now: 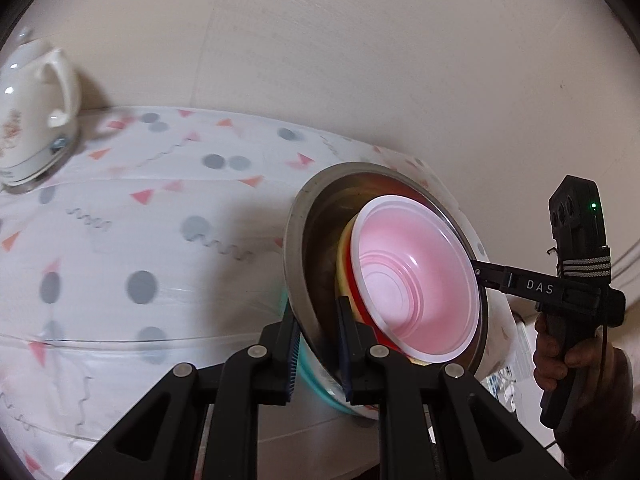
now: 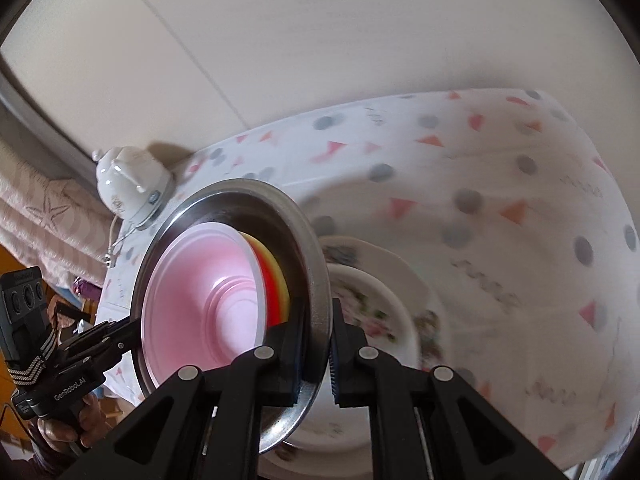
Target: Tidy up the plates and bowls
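Patterned tablecloth [image 2: 500, 184], floral plates [image 2: 404, 280] below.
Your left gripper [image 1: 318, 344] and right gripper [image 2: 316, 356] clamp opposite rims of the steel bowl [image 2: 316, 280], directly above them.

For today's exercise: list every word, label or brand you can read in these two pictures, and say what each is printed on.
"DAS": on the right gripper, along its finger arm.
"GenRobot.AI": on the left gripper, along its body.
Small marking atop the left gripper's camera block: too blurred to read.
Kettle: a floral motif only, no text.
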A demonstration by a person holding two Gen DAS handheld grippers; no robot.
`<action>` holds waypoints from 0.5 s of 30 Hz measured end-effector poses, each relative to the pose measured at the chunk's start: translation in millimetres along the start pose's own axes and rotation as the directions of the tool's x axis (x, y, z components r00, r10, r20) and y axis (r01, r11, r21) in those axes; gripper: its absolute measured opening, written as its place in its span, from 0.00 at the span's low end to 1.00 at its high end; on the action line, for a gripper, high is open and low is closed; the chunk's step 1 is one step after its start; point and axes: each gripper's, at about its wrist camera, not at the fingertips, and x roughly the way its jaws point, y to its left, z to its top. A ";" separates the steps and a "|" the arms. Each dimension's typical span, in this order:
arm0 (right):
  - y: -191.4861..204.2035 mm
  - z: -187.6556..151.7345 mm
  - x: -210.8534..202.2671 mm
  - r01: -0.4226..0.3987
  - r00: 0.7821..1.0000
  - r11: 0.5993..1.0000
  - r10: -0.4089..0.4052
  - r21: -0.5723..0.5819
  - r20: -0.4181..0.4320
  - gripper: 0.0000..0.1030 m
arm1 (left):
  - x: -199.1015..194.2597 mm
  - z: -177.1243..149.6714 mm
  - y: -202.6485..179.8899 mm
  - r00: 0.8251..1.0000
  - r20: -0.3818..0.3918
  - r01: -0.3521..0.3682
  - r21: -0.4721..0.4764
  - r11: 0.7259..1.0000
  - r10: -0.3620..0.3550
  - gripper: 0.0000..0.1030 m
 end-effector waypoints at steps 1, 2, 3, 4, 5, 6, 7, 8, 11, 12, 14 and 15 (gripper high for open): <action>-5.2 -1.9 -1.7 0.003 1.000 1.000 -0.003 0.009 0.001 0.10 | 3.0 -0.6 -2.8 1.000 -0.005 0.002 0.003 1.000 -0.002 0.15; -9.0 -3.8 -3.5 0.005 1.000 1.000 -0.005 0.016 0.002 0.10 | 7.4 -0.9 -6.4 1.000 -0.013 0.007 0.006 1.000 -0.007 0.15; -13.9 -5.6 -4.2 0.007 1.000 1.000 -0.007 0.023 -0.001 0.10 | 10.3 -2.1 -8.3 1.000 -0.018 0.009 0.007 1.000 -0.008 0.15; -18.5 -7.2 -4.1 0.013 1.000 1.000 -0.013 0.027 -0.008 0.10 | 14.4 -2.8 -10.6 1.000 -0.027 0.010 0.007 1.000 -0.009 0.15; -21.3 -9.1 -3.5 0.019 1.000 0.999 -0.018 0.029 -0.014 0.10 | 18.0 -3.7 -12.3 0.999 -0.035 0.010 0.007 1.000 -0.009 0.15; -24.7 -11.2 -4.2 0.021 1.000 0.999 -0.020 0.033 -0.017 0.10 | 21.1 -3.6 -12.7 0.999 -0.040 0.008 0.006 1.000 -0.008 0.15; -28.8 -12.8 -3.4 0.019 1.000 0.999 -0.018 0.037 -0.022 0.10 | 23.7 -4.1 -13.8 0.999 -0.044 0.006 0.005 1.000 -0.006 0.15; -30.9 -14.6 -3.0 0.017 0.999 0.999 -0.016 0.041 -0.027 0.10 | 26.4 -4.8 -14.5 0.999 -0.050 0.005 0.002 1.000 -0.005 0.15; -36.4 -19.2 1.7 0.019 0.999 0.999 -0.017 0.044 -0.049 0.10 | 32.7 -7.2 -16.8 0.998 -0.065 -0.010 -0.004 1.000 0.009 0.15; -38.0 -20.4 3.3 0.017 0.998 0.999 -0.014 0.044 -0.055 0.10 | 33.1 -9.5 -17.2 0.998 -0.067 -0.012 -0.006 1.000 0.012 0.15; -40.6 -22.3 5.6 0.014 0.998 0.999 -0.011 0.043 -0.066 0.10 | 36.5 -12.6 -17.6 0.997 -0.078 -0.014 -0.014 1.000 0.013 0.15; -42.0 -22.8 6.7 0.015 0.997 0.999 -0.012 0.043 -0.071 0.10 | 38.6 -14.1 -17.9 0.996 -0.084 -0.017 -0.018 1.000 0.016 0.15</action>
